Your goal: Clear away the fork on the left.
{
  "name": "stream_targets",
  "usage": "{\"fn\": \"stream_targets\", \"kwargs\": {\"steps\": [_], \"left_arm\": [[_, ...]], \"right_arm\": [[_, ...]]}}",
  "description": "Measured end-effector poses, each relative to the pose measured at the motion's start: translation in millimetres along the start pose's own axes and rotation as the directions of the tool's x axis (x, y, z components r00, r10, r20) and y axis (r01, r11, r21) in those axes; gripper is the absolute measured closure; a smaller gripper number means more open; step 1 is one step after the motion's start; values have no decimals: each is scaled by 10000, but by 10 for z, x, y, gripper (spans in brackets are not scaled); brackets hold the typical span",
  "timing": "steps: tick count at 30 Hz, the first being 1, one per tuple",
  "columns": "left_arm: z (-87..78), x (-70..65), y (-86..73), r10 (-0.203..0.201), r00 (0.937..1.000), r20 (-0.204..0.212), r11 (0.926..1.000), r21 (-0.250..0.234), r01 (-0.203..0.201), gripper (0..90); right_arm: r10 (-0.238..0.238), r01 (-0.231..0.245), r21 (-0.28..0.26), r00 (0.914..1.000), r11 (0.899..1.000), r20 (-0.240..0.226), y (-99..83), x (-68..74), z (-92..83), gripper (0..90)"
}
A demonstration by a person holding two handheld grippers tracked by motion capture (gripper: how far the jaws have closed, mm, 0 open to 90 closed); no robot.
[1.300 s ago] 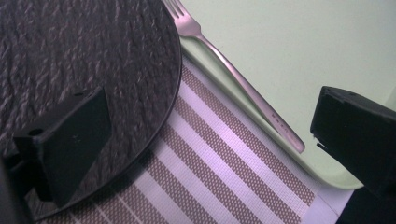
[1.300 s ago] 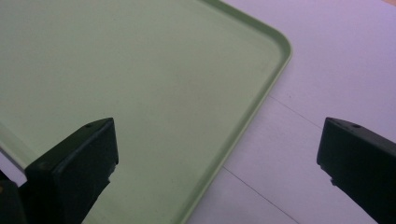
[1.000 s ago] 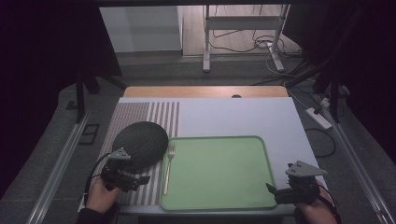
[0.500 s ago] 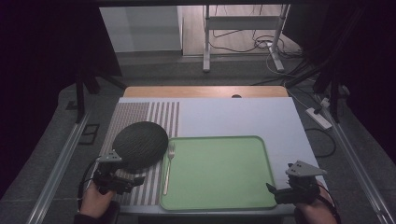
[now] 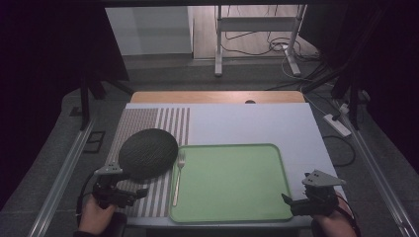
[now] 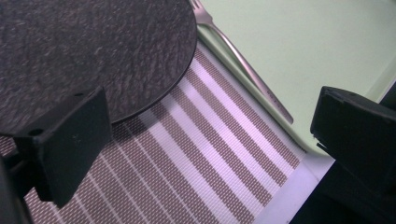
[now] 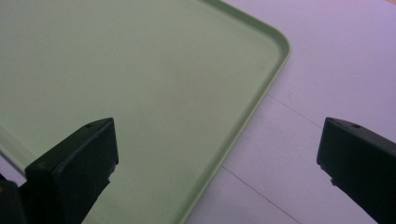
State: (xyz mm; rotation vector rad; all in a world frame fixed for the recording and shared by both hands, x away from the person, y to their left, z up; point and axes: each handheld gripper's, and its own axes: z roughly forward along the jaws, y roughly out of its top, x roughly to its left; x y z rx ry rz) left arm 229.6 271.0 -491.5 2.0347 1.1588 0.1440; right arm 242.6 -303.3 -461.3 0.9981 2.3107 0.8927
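Observation:
A dark round plate [image 5: 148, 153] lies on a striped placemat [image 5: 148, 121] at the left of the table. A metal fork [image 5: 178, 177] rests between the plate and a green tray [image 5: 232, 182], along the tray's left rim. My left gripper [image 5: 140, 193] hovers open over the mat's near part, just in front of the plate. In the left gripper view the plate [image 6: 93, 51], the fork [image 6: 247, 70] and the tray [image 6: 317, 42] lie ahead of the open gripper [image 6: 210, 112]. My right gripper [image 5: 286, 201] stands open at the tray's near right corner [image 7: 261, 93], holding nothing [image 7: 215, 140].
The pale table top [image 5: 257, 123] stretches behind the tray, with a wooden strip [image 5: 217, 97] at its far edge. Cables and a power strip [image 5: 338, 124] lie on the floor to the right. Metal rails [image 5: 64, 173] run along both sides.
My left gripper has drawn back a little toward the near left, away from the plate. The right gripper has stayed still.

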Motion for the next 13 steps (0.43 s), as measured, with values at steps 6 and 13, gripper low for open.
{"fn": "stream_targets", "kwargs": {"steps": [6, 13], "left_arm": [[-45, 21, -44, -76, 9999, -150, 10000, 26, 77, 0], [-58, 28, -56, -93, 9999, -119, 10000, 16, 94, 0]], "right_arm": [[-36, 36, -25, 10000, 10000, -2, 2, 6, 4, 0], [-84, 84, 36, 10000, 10000, -1, 1, 3, 9, 0]]}}
